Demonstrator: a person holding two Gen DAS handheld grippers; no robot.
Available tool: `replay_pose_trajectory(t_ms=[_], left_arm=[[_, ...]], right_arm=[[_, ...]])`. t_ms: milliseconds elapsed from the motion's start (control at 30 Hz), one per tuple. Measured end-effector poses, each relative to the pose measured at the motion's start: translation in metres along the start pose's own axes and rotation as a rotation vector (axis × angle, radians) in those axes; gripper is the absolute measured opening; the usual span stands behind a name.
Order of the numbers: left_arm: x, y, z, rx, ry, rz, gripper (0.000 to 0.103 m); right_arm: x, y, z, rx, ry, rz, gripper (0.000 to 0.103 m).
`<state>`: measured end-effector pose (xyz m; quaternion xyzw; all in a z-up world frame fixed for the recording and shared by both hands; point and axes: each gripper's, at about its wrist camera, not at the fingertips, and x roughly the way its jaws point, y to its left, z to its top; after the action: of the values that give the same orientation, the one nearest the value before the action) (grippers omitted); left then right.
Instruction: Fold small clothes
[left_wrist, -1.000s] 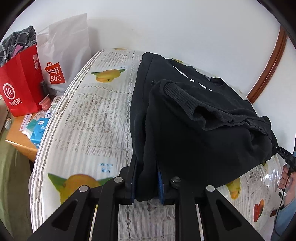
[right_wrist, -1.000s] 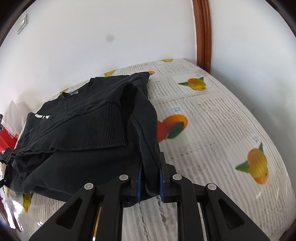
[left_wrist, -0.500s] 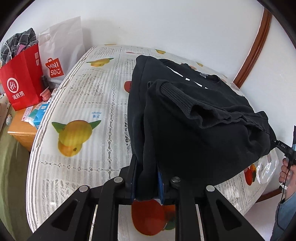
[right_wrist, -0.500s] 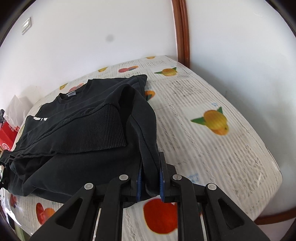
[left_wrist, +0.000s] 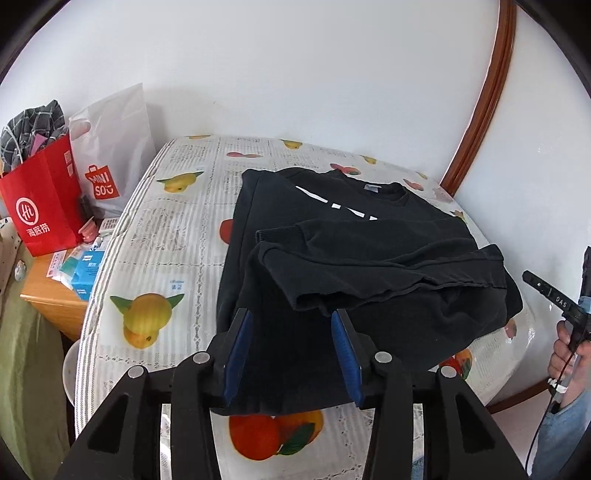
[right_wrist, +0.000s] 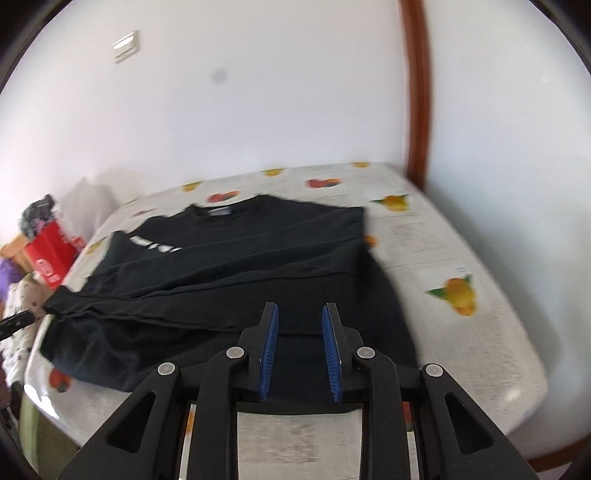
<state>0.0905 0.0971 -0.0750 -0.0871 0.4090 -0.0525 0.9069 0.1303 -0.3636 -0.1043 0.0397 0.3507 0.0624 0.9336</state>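
Note:
A black sweatshirt (left_wrist: 362, 258) with white lettering lies on the fruit-print tablecloth (left_wrist: 177, 236), sleeves folded across its body. My left gripper (left_wrist: 291, 328) is open, its blue pads either side of the near hem, holding nothing. In the right wrist view the same sweatshirt (right_wrist: 236, 266) lies flat, and my right gripper (right_wrist: 300, 325) is open over its near edge, empty. The right gripper's black tip and the hand holding it (left_wrist: 565, 332) show at the right edge of the left wrist view.
A red paper bag (left_wrist: 44, 206) and a white Miniso bag (left_wrist: 110, 162) stand left of the table, with small boxes on a wooden stand (left_wrist: 66, 280). White walls and a brown door frame (left_wrist: 480, 110) lie behind. The table's near edge is close.
Both grippers have let go of the sweatshirt's hem and opened. The garment has dropped flat onto the table. Both grippers have pulled back and up a little.

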Motion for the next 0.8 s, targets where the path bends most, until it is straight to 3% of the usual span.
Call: replay_pose_trajectory(t_ms=[67,167,400,800], left_arm=[[0.007,-0.008,-0.001,0.01,0.019,-0.019,0.042],[0.019,-0.019,-0.007,0.04,0.049,-0.037,0.042],[0.039,-0.034,-0.016,0.103,0.091,-0.064,0.042],[0.082,-0.045,0.011,0.108,0.127,-0.057,0.042]], right_arm=[[0.01,0.017,-0.005,-0.015,0.024,0.051,0.014],[0.034,0.039,-0.019,-0.051,0.076,0.092,0.013],[0.089,0.032,-0.044,0.0,0.185,0.091,0.007],[0.092,0.02,-0.016,0.013,0.152,0.012,0.006]])
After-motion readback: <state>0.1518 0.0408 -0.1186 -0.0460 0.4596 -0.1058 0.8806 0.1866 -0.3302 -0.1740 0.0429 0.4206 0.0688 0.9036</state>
